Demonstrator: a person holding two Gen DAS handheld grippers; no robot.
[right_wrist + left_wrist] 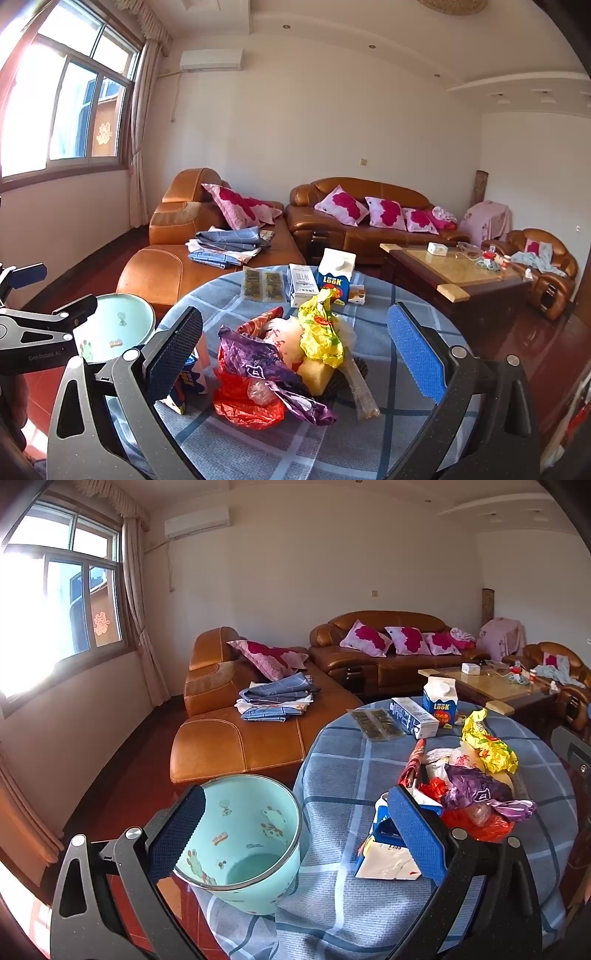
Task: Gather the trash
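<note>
A heap of trash lies on the round table with the blue checked cloth [343, 775]: a purple bag [258, 362], a red bag [243, 406], a yellow wrapper [321, 332] and a flattened blue-and-white carton [388, 853]. My right gripper [295, 354] is open, its fingers on either side of the heap without touching it. A mint-green bin [243, 834] stands at the table's left edge, empty as far as I can see. My left gripper [295, 834] is open over it, the left finger at the bin's rim and the right finger in front of the flattened carton.
At the table's far side stand a blue milk carton [334, 277], a white box [301, 282] and a clear packet of dark pieces [264, 284]. Brown leather sofas [354, 229] carry pink cushions and folded cloths [225, 245]. A coffee table [458, 273] stands on the right.
</note>
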